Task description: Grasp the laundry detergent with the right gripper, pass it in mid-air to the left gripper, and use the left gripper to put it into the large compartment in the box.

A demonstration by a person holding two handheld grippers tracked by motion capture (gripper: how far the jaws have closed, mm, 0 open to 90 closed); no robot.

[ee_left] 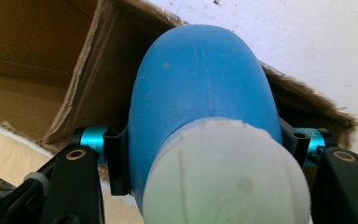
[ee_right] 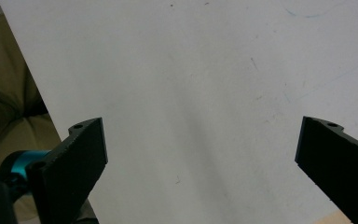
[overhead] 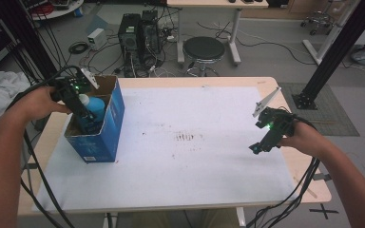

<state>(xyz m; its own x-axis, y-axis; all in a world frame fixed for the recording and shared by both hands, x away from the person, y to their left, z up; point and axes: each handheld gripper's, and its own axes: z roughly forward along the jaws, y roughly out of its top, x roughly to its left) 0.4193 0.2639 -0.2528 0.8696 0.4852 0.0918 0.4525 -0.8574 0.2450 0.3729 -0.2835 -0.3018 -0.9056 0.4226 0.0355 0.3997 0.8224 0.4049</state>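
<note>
Left gripper (overhead: 83, 114) is clamped on the blue bottle (overhead: 94, 108), one jaw on each flank just below the white cap (ee_left: 226, 175). Bottle sits in the mouth of the open blue carton (overhead: 105, 130), at about 9 o'clock on the desk (overhead: 228, 81), cap end toward the hand, body pointing down into the box. In the left gripper view the brown cardboard flap (ee_left: 81, 79) runs close along the bottle at 10 o'clock and the torn far rim (ee_left: 307, 100) at 2 o'clock.

Step in hand, as judged: seating the bottle inside the carton. To do it well: keep the bottle's axis in line with the carton's long walls, lower straight, and let go only when the base is supported. The grip is high, near the cap, so the body can swing; slow descent advised. The jaws stick out past the bottle on both sides, so watch them against the flaps.

Right gripper (overhead: 261, 142) hovers at 3 o'clock with jaws wide apart, nothing between them, over the bare white sheet (ee_right: 205, 93). It could steady the carton, which is light and may slide.

Surroundings: cables trail off the near desk edge; stool (overhead: 204, 50) and computer towers (overhead: 139, 33) beyond 12 o'clock, off the desk, no obstruction. Nothing between the bottle and the box interior that I can see; carton bottom is hidden.
</note>
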